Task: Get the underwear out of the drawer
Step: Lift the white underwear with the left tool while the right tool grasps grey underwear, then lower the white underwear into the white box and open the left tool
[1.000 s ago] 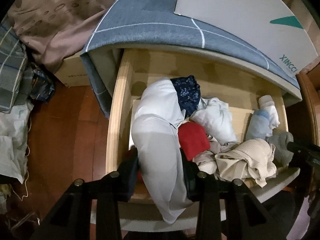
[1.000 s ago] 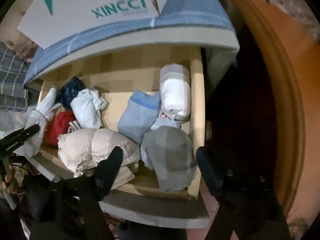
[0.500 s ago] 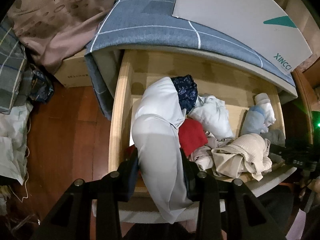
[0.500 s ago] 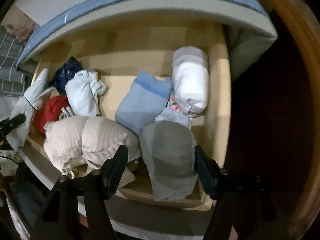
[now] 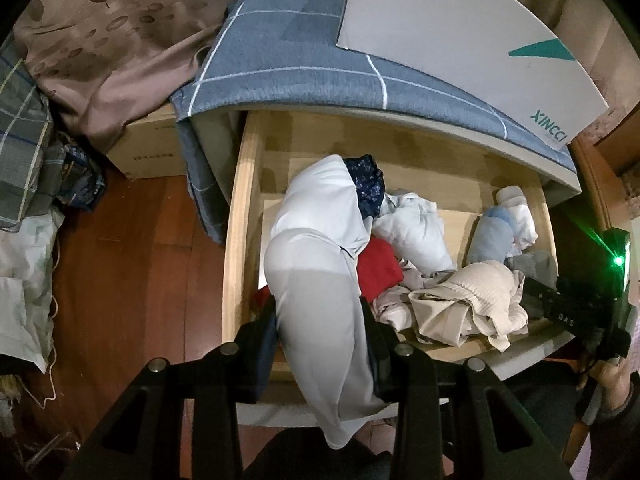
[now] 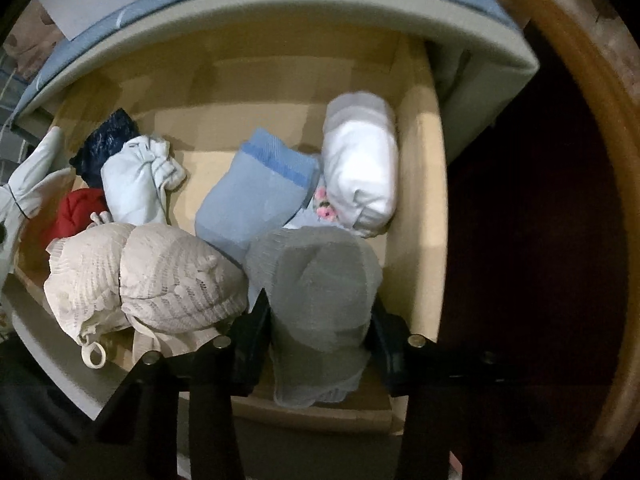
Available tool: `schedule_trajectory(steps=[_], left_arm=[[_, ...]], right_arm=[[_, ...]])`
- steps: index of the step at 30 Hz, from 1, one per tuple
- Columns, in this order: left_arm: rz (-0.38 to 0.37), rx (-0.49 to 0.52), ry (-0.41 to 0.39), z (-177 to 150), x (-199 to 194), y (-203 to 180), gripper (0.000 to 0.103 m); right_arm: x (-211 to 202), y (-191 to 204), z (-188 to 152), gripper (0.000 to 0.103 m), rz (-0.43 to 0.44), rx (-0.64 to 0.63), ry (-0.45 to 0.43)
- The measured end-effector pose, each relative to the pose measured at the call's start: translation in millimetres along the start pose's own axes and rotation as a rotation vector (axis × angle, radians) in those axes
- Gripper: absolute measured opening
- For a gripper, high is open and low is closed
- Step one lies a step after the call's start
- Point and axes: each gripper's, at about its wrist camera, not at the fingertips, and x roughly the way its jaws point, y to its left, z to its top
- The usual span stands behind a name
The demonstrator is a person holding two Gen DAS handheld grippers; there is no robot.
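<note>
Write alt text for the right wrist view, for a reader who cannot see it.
The right gripper, its jaws having just been closing, clamps a grey folded garment at the front right of an open wooden drawer. Beside it lie a cream lace piece, a light blue fold and a white roll.

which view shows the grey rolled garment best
The right wrist view: the grey rolled garment sits large and central between the right gripper fingers, which have just been closing onto it. The left wrist view shows only a grey sliver behind the cream lace garment.
</note>
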Motion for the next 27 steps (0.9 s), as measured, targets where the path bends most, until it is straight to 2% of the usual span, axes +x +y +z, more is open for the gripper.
schedule_trajectory(steps=[6, 14, 21, 27], left_arm=[[0.007, 0.017, -0.018, 0.4, -12.0, -5.3, 0.036], [0.011, 0.065, -0.085, 5.8, -51.6, -10.8, 0.036], [0.0, 0.104, -0.201, 25.5, -108.7, -17.3, 0.036], [-0.011, 0.154, -0.342, 68.7, -165.0, -40.1, 0.036]], right_arm=[[-16.6, -3.3, -9.8, 0.038, 0.012, 0.059, -0.076], [-18.0, -7.1, -9.1, 0.038, 0.036, 0.082, -0.072], [-20.5, -2.3, -9.8, 0.037, 0.009, 0.061, -0.079], [-18.7, -0.2, -10.2, 0.037, 0.0, 0.058, -0.078]])
